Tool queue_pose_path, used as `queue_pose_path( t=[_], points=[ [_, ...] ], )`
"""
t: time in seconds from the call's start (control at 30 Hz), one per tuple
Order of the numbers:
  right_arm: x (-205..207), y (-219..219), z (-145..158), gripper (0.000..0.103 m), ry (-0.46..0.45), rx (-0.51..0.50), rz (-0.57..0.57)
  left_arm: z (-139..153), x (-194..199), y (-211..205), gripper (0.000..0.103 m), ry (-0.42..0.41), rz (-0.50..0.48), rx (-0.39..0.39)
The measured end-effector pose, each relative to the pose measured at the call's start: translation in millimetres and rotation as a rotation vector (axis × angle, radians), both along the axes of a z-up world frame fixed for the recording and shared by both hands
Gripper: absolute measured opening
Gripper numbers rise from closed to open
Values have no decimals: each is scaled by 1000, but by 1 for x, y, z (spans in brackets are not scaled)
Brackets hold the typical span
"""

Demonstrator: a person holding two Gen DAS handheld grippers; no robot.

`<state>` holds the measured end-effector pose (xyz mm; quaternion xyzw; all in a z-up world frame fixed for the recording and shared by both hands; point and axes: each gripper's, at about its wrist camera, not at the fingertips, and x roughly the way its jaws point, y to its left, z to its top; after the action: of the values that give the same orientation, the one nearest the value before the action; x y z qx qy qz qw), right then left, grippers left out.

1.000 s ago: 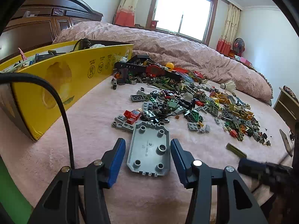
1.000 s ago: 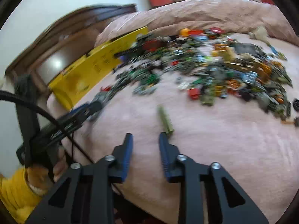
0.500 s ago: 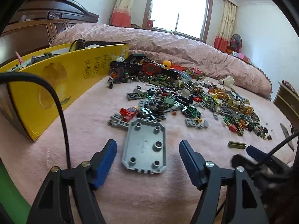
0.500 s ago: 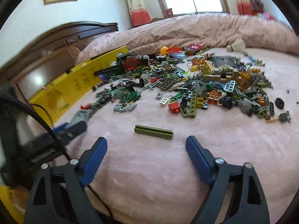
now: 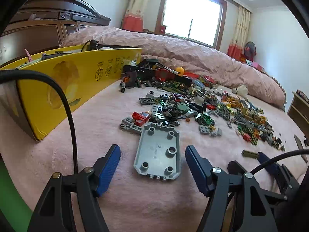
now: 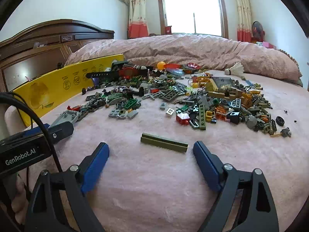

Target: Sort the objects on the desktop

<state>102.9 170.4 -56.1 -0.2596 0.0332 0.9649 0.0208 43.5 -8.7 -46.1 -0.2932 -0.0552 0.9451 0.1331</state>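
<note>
left gripper (image 5: 153,155) wide, jaws closing a little, pads clear of the grey baseplate (image 5: 158,153) lying flat between them on the pink blanket (image 5: 92,131). right gripper (image 6: 151,153) wide too, jaws narrowing, pads apart from the olive bar (image 6: 163,142) lying crosswise just ahead of the tips. beyond both, a scattered heap of toy bricks (image 6: 202,100) across the blanket; yellow box (image 5: 63,85) at the left edge, near the heap.
</note>
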Motion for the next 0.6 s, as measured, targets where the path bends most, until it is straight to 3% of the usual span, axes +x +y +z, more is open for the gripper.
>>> queue_pose_path(
  t=[0.1,0.17,0.33,0.6],
  points=[
    [0,-2,1,63,15,32,-12,1,1,2,47,4,-1,-25],
    [2,-2,2,48,22,46,-12,2,0,1,44,-4,-3,-22],
    [8,-5,4,48,47,94,8,10,4,-5,44,0,-9,16],
    [12,0,7,48,51,79,25,27,10,-9,44,28,7,16]
  ],
)
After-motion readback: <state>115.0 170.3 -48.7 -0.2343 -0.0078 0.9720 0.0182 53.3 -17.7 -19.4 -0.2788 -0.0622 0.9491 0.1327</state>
